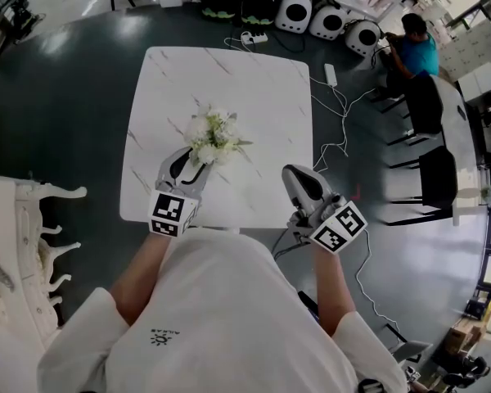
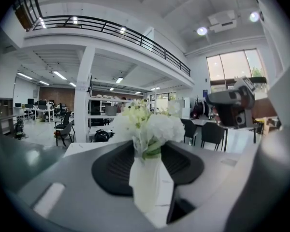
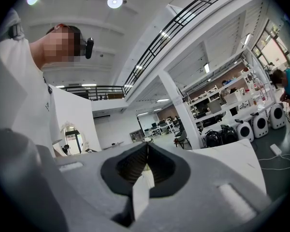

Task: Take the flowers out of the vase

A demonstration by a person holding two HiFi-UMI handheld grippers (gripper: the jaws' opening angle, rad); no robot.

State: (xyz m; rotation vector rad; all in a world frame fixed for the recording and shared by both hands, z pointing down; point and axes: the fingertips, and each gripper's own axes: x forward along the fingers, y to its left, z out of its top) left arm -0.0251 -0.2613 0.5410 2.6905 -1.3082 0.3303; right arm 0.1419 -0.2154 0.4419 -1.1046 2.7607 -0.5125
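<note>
Left gripper view has the flowers (image 2: 150, 123), a white and pale green bunch, standing upright in a slim white vase (image 2: 146, 178) right between the jaws. The dark ribbed pads (image 2: 113, 168) sit against the vase on both sides, just under the green stems, so the left gripper (image 1: 195, 164) is closed on the vase at a narrow width. From the head view the bunch rests on the near left part of a white marbled table (image 1: 254, 88), and the vase itself is hidden under the blooms.

The right gripper (image 1: 288, 173) hangs off the table's near right corner, well apart from the flowers. Its own view shows the jaws brought together at the tips with nothing held between them.

Both grippers are held by a person in a white shirt (image 1: 221, 318). Beyond the table, white cables (image 1: 337, 109) trail over the dark floor, a row of rounded black and white cases (image 1: 295, 11) lines the far side, and someone in a teal top (image 1: 414, 49) sits near black chairs (image 1: 425, 105).
</note>
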